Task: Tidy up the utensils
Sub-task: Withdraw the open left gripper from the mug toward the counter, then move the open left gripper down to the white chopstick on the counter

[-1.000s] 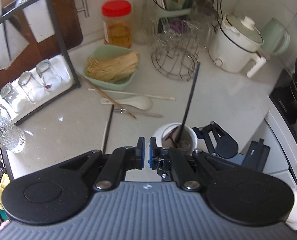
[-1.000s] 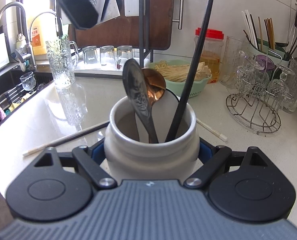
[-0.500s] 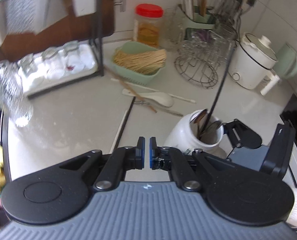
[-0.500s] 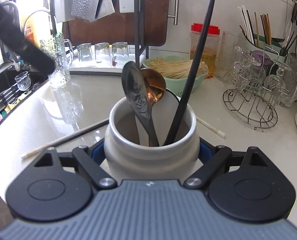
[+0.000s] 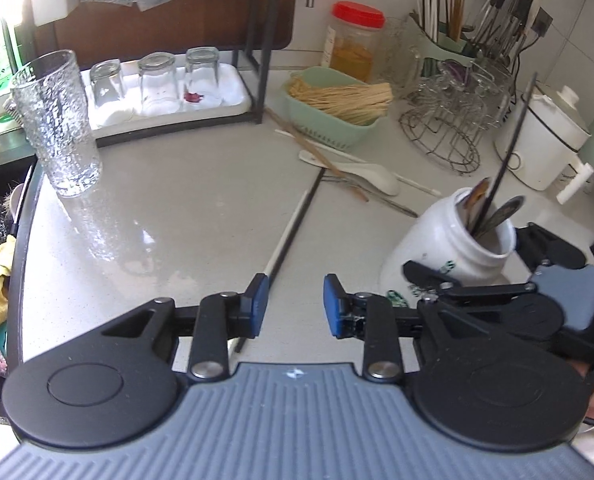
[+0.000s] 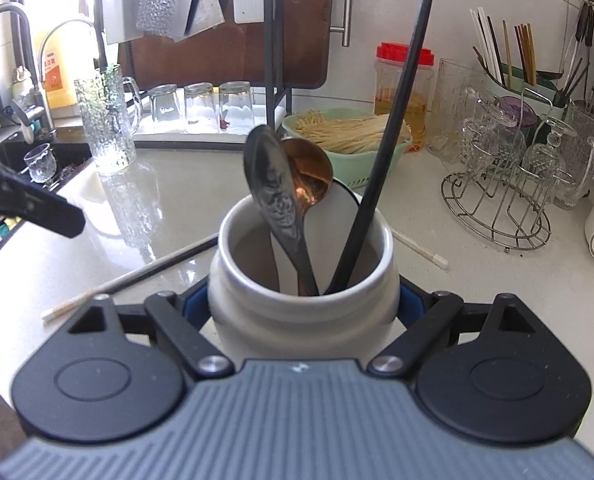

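My right gripper (image 6: 303,312) is shut on a white ceramic jar (image 6: 303,300) that stands on the counter. In the jar lean a dark spoon (image 6: 275,196), a copper spoon (image 6: 309,176) and a black chopstick (image 6: 393,132). My left gripper (image 5: 293,304) hovers low over the counter left of the jar (image 5: 441,248); its jaws are opening with nothing between them. A black and white chopstick (image 5: 293,228) lies on the counter just ahead of its left finger. Farther off lie a white spoon (image 5: 361,170), a brown chopstick (image 5: 317,154) and a white chopstick (image 5: 417,184).
A tall textured glass (image 5: 57,120) stands near the sink edge at left. A tray of upturned glasses (image 5: 157,80), a green basket of sticks (image 5: 337,112), a wire glass rack (image 5: 453,120) and a white cooker (image 5: 545,136) line the back.
My left gripper has dropped toward the counter and swung left of the jar, and its jaws have parted. The right gripper and the jar have stayed put.
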